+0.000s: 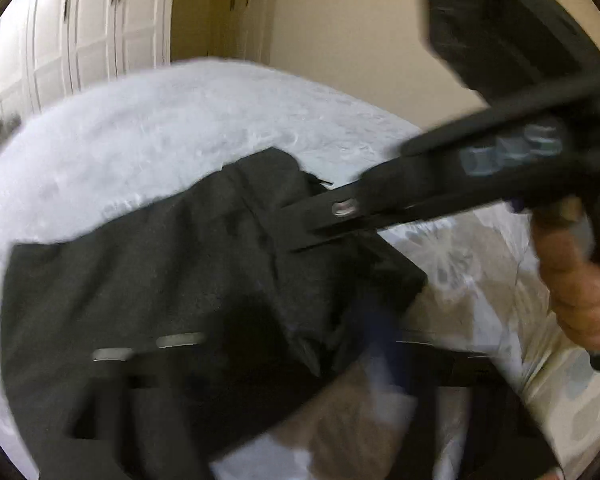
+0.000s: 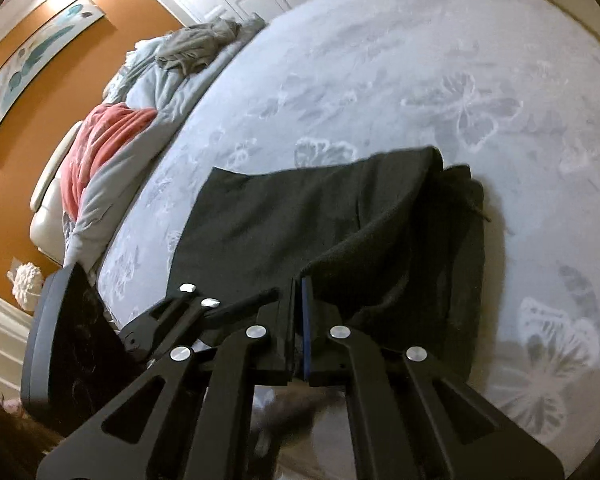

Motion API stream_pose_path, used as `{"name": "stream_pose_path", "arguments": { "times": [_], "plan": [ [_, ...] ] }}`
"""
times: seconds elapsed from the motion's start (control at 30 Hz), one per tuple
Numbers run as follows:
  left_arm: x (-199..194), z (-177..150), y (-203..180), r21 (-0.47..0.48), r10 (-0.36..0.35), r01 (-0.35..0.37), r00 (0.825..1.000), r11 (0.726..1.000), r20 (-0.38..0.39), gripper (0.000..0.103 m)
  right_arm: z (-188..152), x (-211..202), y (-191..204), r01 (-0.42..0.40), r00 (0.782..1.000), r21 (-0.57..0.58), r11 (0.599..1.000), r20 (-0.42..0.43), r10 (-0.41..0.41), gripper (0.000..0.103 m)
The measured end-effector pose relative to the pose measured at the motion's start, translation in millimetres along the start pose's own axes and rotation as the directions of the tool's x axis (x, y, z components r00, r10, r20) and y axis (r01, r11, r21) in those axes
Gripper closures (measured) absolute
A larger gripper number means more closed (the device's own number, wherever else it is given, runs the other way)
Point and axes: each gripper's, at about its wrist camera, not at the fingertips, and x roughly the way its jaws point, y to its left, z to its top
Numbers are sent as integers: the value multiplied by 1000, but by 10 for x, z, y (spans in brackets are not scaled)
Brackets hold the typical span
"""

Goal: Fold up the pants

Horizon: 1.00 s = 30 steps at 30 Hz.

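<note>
Closest to me, at the near edge of the bed (image 2: 380, 60), both grippers work the same end of the dark pants (image 2: 284, 216). With its 2 fingers pressed together, the right gripper (image 2: 298, 320) has a fold of the cloth pinched between the blue pads, and the fabric rises from the bed to meet it, so I judge it is lifting that edge to carry it over the rest. Seen from the left wrist, the right gripper (image 1: 320, 220) reaches in over the pants (image 1: 180, 264) with a bare hand (image 1: 580, 280) round its handle. The left gripper (image 1: 236, 364) is too blurred and dark against the cloth for me to tell whether it grips anything; its fingers sit low over the near edge, likely to pin or pick up the other corner. Beyond them the pants lie mostly flat on the pale butterfly-print cover, already doubled by the look of the layered far edge, and 1 more fold seems to be the step in hand. Farther off sit rumpled grey bedding (image 2: 168, 76) and a red blanket (image 2: 100, 140) by the orange wall (image 2: 32, 20), well apart from the work.
</note>
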Motion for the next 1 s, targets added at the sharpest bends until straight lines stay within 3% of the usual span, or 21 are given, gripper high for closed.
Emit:
{"name": "stream_pose_path", "arguments": {
  "times": [0.07,0.13,0.2,0.33,0.43,0.47,0.5,0.53,0.57,0.6,0.67,0.8,0.9,0.97,1.0],
  "plan": [
    [-36,66,231,-122,-82,84,996,989,25,95,79,-213,-104,66,994,18,998,82,-67,101],
    [-173,134,429,-209,-113,129,990,969,84,96,161,-405,-223,269,947,36,962,171,-271,96],
    [-289,195,579,-266,-132,164,982,950,135,96,221,-372,-356,381,912,46,924,148,-383,95],
    [-408,270,869,-356,-145,206,971,911,190,96,313,-91,-354,386,921,-25,922,67,-383,95],
    [-458,244,1027,-403,-122,199,970,893,210,97,412,108,-237,395,918,-98,913,56,-392,95],
    [-464,237,1071,-415,-119,199,970,888,210,97,429,144,-237,403,915,-106,909,54,-399,85],
    [-474,222,1087,-421,-120,202,970,884,212,97,452,196,-218,424,906,-121,897,62,-420,65],
    [-487,216,1109,-426,-119,202,970,882,213,97,455,243,-225,448,894,-140,883,77,-441,61],
    [-493,210,1140,-428,-115,201,969,881,217,97,447,278,-219,468,884,-162,869,84,-460,62],
    [-506,197,1142,-425,-114,200,969,883,218,97,444,300,-217,474,880,-180,862,75,-469,77],
    [-502,190,1149,-420,-111,197,969,886,219,97,424,334,-257,439,897,-166,883,31,-441,101],
    [-474,176,1161,-420,-108,190,971,887,212,97,309,263,-48,356,933,-211,910,30,-358,101],
    [-466,170,1197,-430,-113,198,970,881,214,97,206,262,204,227,973,-236,945,25,-228,101],
    [-459,168,1191,-427,-115,199,970,882,214,97,198,408,242,188,980,-235,954,-19,-197,101],
    [-454,166,1176,-422,-115,198,970,885,214,97,190,514,240,204,974,-239,949,-43,-221,101]
  ]
}}
